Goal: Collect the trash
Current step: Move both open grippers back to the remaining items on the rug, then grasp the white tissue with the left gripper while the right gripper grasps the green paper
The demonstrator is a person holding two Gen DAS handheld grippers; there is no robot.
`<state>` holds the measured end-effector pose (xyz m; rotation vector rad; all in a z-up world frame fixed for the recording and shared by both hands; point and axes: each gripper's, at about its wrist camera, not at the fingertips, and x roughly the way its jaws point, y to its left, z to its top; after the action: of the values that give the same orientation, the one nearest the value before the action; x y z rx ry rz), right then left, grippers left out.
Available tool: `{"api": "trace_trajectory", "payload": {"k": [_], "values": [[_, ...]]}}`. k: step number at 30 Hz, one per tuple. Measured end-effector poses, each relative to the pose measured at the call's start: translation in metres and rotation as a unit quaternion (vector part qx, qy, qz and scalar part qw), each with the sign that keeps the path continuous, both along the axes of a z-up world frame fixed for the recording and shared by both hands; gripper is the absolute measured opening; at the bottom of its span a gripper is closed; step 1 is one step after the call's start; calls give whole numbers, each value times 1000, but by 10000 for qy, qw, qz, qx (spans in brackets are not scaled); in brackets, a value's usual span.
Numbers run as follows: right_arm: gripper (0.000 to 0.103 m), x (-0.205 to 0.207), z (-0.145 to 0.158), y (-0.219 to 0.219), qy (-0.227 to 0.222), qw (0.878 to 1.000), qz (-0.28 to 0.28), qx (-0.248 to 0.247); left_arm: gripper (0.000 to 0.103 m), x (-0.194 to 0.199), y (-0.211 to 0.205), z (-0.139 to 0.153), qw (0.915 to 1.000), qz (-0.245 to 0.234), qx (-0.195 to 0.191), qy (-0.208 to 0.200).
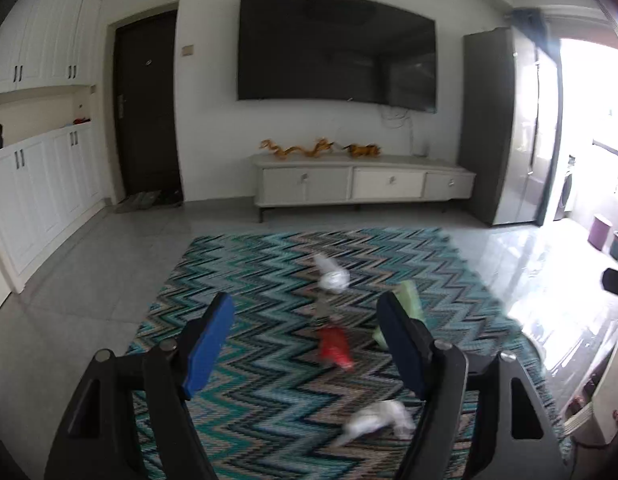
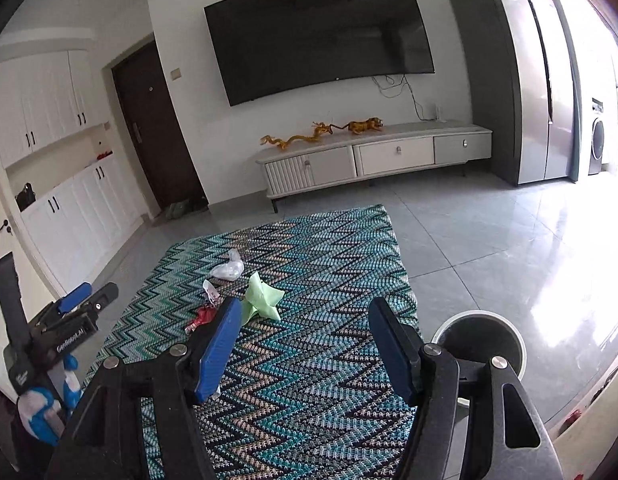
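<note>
Both claws hang spread and empty over the zigzag rug (image 2: pixel 317 360), the left claw (image 1: pixel 307 344) tilted down toward the litter, the right claw (image 2: pixel 305 346) pointing past it. Between and just beyond the left claw's fingers lie a red wrapper (image 1: pixel 333 346), a crumpled white paper (image 1: pixel 379 420) nearer its right finger, a white plastic bag (image 1: pixel 331 276) farther ahead and a green bag (image 1: pixel 409 300) partly behind its right finger. The bin (image 2: pixel 480 344) stands just right of the right claw, off the rug. The risks, as I judge them: the thin wrapper lies flat on the weave, so closing pads may snag pile or slide over it; the clustered pieces may be knocked apart by a finger; light paper could slip out on the way to the bin.
</note>
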<state>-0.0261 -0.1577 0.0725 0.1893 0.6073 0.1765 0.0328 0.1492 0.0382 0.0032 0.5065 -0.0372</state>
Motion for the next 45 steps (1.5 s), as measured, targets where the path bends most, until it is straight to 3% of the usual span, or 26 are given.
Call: {"api": "trace_trajectory", "payload": {"k": [3,5,9,15,20,22,30,34,41,42,45], "values": [[64,10,-10,4,138,9999,73,-1,73,8,6,-18,9995,-190,33,267],[64,18,-17,8,255,9996,137,-11,73,13,2,-37,9968,-584,-16,547],[64,36,-34,16,521,9982,292,-80,73,20,-18,-77,9838,-1371,28,1152],[64,60,-56,21,849,9955,412,-113,71,34,-33,-112,9667,-1921,-188,1678],[64,90,-75,35,1095,9919,613,-201,60,45,-41,-131,9524,-2288,-489,1955],[64,103,-84,43,1187,9901,715,-228,50,47,-42,-137,9486,-2346,-543,2055],[68,154,-111,74,1392,9835,1139,-201,32,53,-32,-142,9440,-2377,-989,2062],[73,177,-125,95,1455,9812,1266,-112,30,55,-26,-143,9407,-2390,-1210,2080],[75,202,-147,116,1498,9817,1160,-184,30,54,-22,-141,9397,-2402,-1271,2077],[74,203,-151,115,1538,9814,1138,-170,30,54,-22,-141,9398,-2402,-1270,2074],[53,202,-159,111,1600,9804,1146,-101,29,55,-22,-141,9405,-2399,-1241,2061]]}}
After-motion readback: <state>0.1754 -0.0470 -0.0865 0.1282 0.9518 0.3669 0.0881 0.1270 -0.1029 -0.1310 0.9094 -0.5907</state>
